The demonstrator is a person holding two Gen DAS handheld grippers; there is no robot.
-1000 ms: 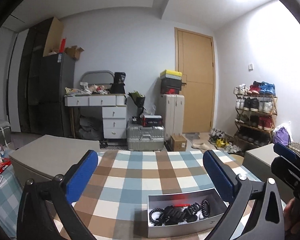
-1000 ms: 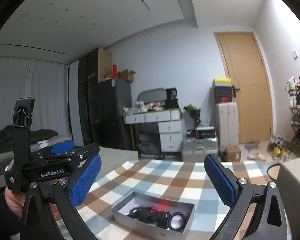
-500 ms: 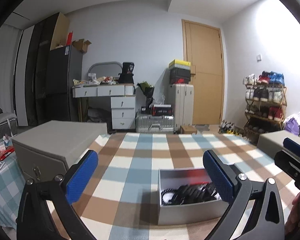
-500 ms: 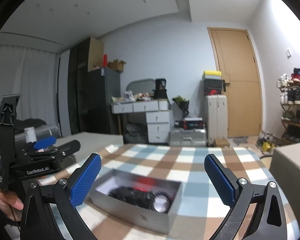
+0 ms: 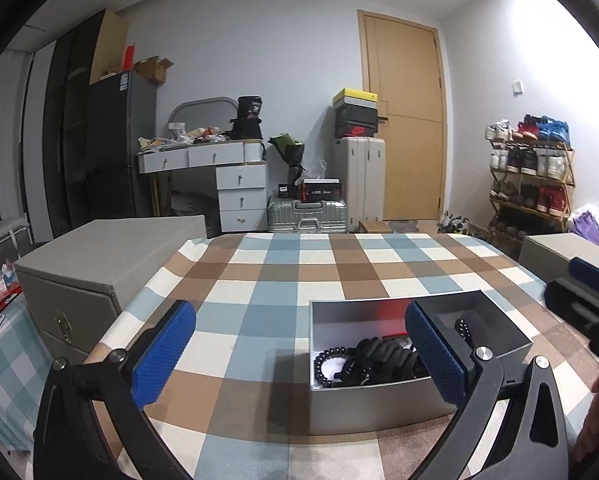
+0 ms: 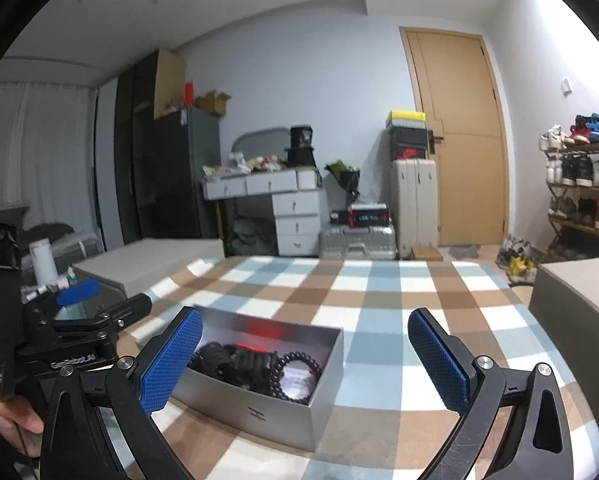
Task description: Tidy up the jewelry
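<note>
An open grey box (image 5: 379, 404) sits on the checkered tablecloth and holds a tangle of black bead bracelets (image 5: 363, 360) and dark bands. It also shows in the right wrist view (image 6: 255, 408), with the bracelets (image 6: 259, 364) inside. My left gripper (image 5: 299, 350) is open and empty, above the box's near left side. My right gripper (image 6: 305, 356) is open and empty, just over the box's right end. The left gripper's body (image 6: 71, 344) shows at the left of the right wrist view.
The checkered table (image 5: 299, 272) stretches away behind the box. A grey case (image 5: 99, 264) stands off its left edge and another grey block (image 6: 575, 304) at its right. Suitcases, a dresser and a shoe rack lie beyond.
Both grippers have come lower and closer to the box, which now looks larger. Both stay open and empty.
</note>
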